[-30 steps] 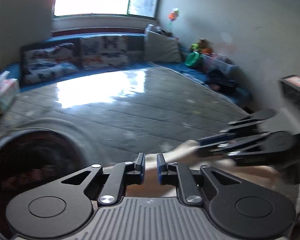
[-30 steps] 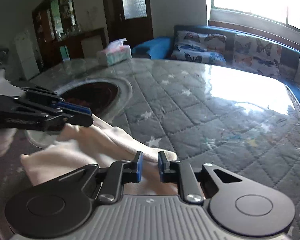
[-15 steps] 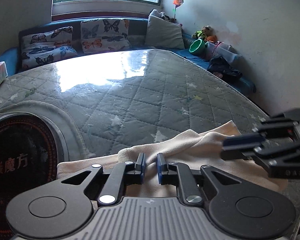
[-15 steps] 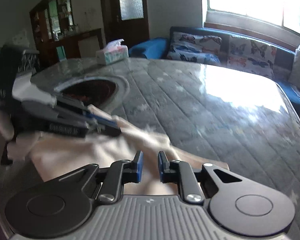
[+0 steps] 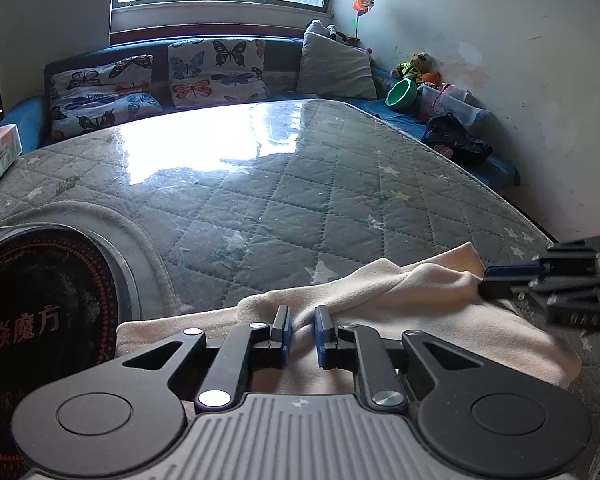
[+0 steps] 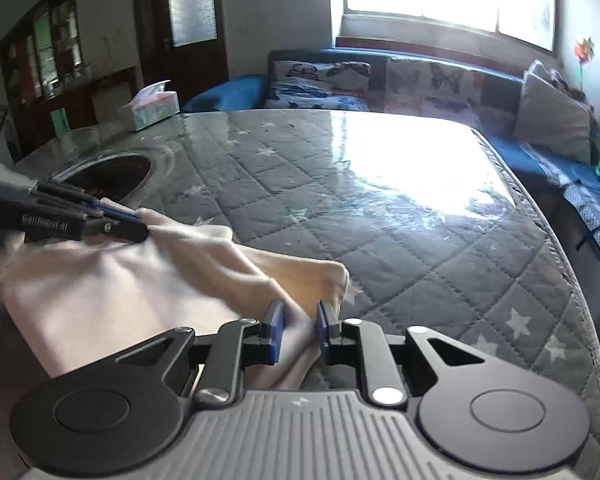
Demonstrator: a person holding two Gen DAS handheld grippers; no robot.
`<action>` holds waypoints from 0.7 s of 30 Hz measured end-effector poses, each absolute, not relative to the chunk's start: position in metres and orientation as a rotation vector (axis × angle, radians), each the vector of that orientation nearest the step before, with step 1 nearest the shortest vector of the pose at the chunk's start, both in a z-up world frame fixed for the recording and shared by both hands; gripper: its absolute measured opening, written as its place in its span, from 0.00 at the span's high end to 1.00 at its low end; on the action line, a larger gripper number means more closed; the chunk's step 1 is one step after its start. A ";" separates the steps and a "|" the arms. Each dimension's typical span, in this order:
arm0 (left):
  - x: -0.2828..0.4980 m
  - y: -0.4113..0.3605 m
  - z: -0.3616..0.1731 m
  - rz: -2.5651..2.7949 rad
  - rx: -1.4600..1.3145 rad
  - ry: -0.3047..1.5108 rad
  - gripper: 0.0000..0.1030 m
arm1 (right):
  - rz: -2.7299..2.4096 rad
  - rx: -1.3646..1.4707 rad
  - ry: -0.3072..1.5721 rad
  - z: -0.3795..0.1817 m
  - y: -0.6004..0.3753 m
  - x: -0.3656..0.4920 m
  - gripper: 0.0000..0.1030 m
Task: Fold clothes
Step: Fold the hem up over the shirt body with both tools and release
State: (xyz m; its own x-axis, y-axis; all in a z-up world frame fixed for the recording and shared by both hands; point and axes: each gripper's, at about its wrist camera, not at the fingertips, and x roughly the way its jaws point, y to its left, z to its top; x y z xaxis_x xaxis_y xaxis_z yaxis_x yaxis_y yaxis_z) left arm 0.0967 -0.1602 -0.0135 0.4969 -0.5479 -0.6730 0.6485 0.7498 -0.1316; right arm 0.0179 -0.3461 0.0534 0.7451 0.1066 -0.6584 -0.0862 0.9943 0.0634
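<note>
- At the far left, a round dark inset point(image 5: 40, 312) is sunk in the quilted table cover point(image 5: 280, 200); it plays no part here.
- My left gripper point(image 5: 300, 330) has its jaws narrow, pinching a ridge of the cream garment point(image 5: 420, 312) at its near-left part.
- The garment lies bunched along the near edge of the table, one layer lapped over another, neither flat nor squared.
- My right gripper point(image 6: 299, 330) is also narrow, nipping cloth near the garment's right end, just beside the rounded corner point(image 6: 332, 274).
- I judge this as mid-fold: both ends gripped, the top layer being laid over.
- Next I should draw both ends apart, set the edge down aligned, and only then let go.
</note>
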 end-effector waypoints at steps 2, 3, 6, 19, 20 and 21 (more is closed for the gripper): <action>0.096 -0.160 -0.013 -0.725 0.150 0.756 0.86 | 0.119 0.045 0.690 0.062 -0.344 0.019 0.84; 0.097 -0.160 -0.013 -0.724 0.149 0.757 0.86 | 0.144 0.042 0.678 0.066 -0.341 0.021 0.84; 0.097 -0.159 -0.014 -0.722 0.144 0.758 0.86 | 0.226 0.034 0.666 0.072 -0.327 0.031 0.85; 0.085 -0.150 -0.007 -0.753 0.125 0.701 0.70 | 0.246 0.051 0.703 0.064 -0.322 0.048 0.94; 0.080 -0.147 -0.003 -0.759 0.126 0.684 0.69 | 0.248 0.050 0.699 0.067 -0.325 0.043 0.94; 0.074 -0.144 0.000 -0.765 0.122 0.676 0.69 | 0.251 0.047 0.699 0.072 -0.328 0.035 0.94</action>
State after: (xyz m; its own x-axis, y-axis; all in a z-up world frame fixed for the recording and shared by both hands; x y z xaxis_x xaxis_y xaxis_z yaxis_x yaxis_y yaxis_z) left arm 0.0739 -0.1438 0.0004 0.5234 -0.5994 -0.6056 0.6746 0.7257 -0.1352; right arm 0.0347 -0.3284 0.0722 0.7367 0.2442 -0.6306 -0.2130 0.9689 0.1263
